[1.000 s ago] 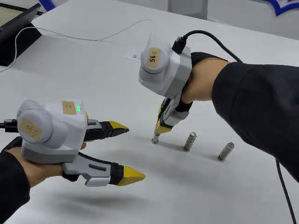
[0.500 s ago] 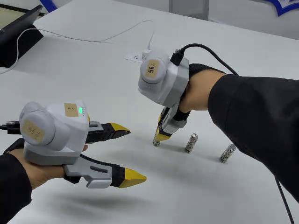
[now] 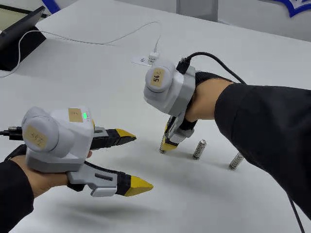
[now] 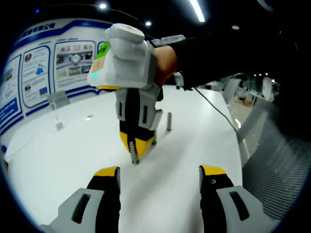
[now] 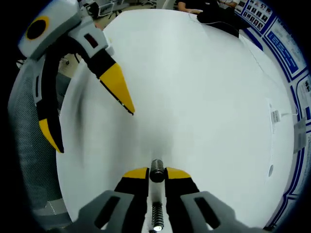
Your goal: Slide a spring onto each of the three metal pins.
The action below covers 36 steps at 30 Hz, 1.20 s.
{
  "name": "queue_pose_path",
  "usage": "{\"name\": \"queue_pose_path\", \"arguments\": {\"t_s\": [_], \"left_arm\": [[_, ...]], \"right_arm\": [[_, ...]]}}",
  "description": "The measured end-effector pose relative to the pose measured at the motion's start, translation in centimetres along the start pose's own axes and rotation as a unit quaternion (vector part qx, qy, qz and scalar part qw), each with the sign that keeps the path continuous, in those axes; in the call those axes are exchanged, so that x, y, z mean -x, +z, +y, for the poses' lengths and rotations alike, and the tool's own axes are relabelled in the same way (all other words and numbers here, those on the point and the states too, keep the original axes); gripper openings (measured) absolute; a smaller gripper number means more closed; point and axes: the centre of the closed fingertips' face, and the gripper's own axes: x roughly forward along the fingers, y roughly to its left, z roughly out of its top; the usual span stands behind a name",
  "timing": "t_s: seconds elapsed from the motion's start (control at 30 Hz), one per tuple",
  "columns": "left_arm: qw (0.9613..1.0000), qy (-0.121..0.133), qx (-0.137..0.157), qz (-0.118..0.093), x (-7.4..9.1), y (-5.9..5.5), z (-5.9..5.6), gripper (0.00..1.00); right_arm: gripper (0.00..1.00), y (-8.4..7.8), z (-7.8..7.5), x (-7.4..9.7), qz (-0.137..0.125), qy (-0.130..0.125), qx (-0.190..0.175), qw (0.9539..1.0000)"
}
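In the head view my right gripper (image 3: 168, 144) points down at the white table (image 3: 87, 77), shut on a spring (image 3: 163, 149) whose lower end touches the tabletop. To its right stand two upright pins, each wearing a spring (image 3: 199, 148) (image 3: 236, 160). The right gripper view shows the held spring (image 5: 156, 171) pinched between the yellow tips of the right gripper (image 5: 156, 174). My left gripper (image 3: 132, 161) hovers at the lower left, open, holding nothing. Seen from the left gripper (image 4: 160, 174), the right gripper (image 4: 137, 144) holds the spring (image 4: 132, 153) upright, with another sprung pin (image 4: 169, 121) behind it.
A black screen (image 3: 17, 34) sits at the table's far left corner. From it a thin white cable (image 3: 97, 41) runs to a small plug (image 3: 153, 58). A black cable (image 3: 214, 57) trails from the right gripper. The table's edge (image 4: 243, 145) is near in the left gripper view.
My right gripper has sunk toward the table along the pin, taking the spring down with it. The left gripper has stayed about where it was.
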Motion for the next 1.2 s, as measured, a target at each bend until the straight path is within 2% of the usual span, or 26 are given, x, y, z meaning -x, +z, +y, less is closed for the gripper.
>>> {"name": "queue_pose_path", "arguments": {"t_s": [0.47, 0.6, 0.67, 1.2], "left_arm": [[1.0000, 0.002, 0.000, -0.002, -0.1, 0.2, 0.1, 0.68], [1.0000, 0.003, 0.000, -0.004, 0.0, 0.4, 0.2, 0.68], [1.0000, 0.004, 0.000, -0.004, 0.0, 0.3, 0.3, 0.68], [1.0000, 0.008, 0.001, -0.006, -0.2, 0.9, 0.7, 0.68]], "right_arm": [[0.21, -1.0, -0.2, 0.6, -0.016, -0.002, -0.021, 0.9996], [0.23, -1.1, 0.0, 1.1, -0.038, 0.002, -0.038, 0.9986], [0.24, -1.4, -0.1, 1.1, -0.040, 0.002, -0.042, 0.9983], [0.36, -3.5, -0.3, 3.1, -0.094, -0.021, -0.086, 0.9916]]}}
